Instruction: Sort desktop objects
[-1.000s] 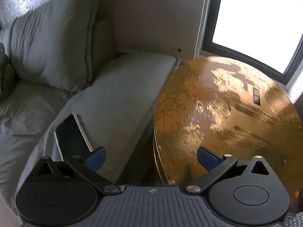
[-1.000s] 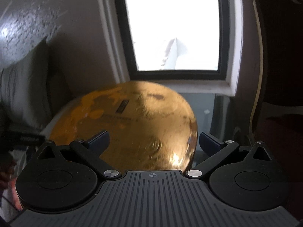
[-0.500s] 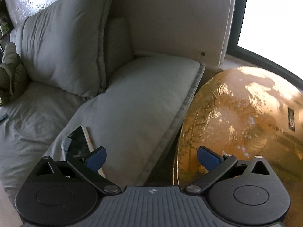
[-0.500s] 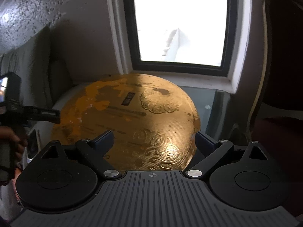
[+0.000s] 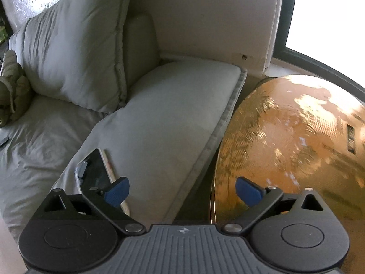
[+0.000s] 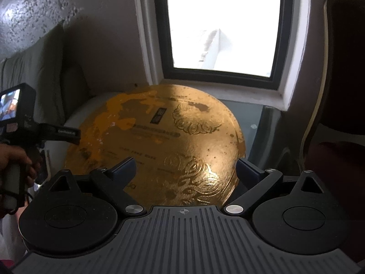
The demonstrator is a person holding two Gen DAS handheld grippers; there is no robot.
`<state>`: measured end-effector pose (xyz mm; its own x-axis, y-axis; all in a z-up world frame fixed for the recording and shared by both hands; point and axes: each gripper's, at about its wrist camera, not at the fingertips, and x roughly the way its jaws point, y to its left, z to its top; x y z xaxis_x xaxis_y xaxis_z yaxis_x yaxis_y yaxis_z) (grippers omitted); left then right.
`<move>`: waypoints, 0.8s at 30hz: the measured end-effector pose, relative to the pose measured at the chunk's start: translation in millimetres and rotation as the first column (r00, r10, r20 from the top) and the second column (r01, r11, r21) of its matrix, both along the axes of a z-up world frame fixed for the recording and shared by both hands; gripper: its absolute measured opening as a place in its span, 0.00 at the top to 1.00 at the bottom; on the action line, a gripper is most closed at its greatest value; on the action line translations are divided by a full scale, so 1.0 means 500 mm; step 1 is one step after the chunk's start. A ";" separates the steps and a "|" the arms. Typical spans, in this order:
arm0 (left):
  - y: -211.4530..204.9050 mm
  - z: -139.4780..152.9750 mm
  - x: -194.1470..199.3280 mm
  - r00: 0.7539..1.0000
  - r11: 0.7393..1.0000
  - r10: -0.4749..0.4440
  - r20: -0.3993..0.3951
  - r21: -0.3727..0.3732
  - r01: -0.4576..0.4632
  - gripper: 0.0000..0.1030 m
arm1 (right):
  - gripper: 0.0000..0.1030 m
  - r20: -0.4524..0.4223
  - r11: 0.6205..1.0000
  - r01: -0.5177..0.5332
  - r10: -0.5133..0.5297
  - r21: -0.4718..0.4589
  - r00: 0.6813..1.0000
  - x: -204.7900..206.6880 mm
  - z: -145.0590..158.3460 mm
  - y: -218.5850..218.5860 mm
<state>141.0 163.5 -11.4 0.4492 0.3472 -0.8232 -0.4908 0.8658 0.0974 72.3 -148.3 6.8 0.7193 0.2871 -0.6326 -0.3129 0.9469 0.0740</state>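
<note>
A dark-screened phone (image 5: 95,173) lies on the grey seat cushion (image 5: 173,118), just beyond my left gripper's left fingertip (image 5: 116,191). My left gripper (image 5: 182,191) is open and empty, above the gap between the cushion and the round golden board (image 5: 296,148). In the right wrist view the golden board (image 6: 164,146) fills the middle. My right gripper (image 6: 184,171) is open over its near edge; its jaws have just been opening, with nothing between them. A hand (image 6: 13,159) holds the left device, whose small screen (image 6: 10,105) shows at the left edge.
A big grey back pillow (image 5: 75,52) leans behind the seat cushion, with an olive cloth (image 5: 11,91) at the far left. A bright window (image 6: 223,22) stands behind the board. A glass tabletop (image 6: 251,123) and a dark chair (image 6: 342,91) lie to the right.
The left view has swung left: more sofa shows, and the golden board has slid to the right edge. In the right view the board looms larger, and the hand with the left device has come in.
</note>
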 end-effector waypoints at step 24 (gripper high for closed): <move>-0.133 -0.022 -0.079 0.975 0.979 -0.195 -0.105 0.036 0.200 0.00 | 0.73 -0.244 0.990 -0.128 0.109 -0.066 0.964 0.027 -0.139 0.054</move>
<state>101.6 97.1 -22.5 0.4282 0.2988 -0.8528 -0.2964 0.9380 0.1798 85.8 -121.2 -62.7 0.5081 0.3022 -0.8065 -0.4057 0.9100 0.0854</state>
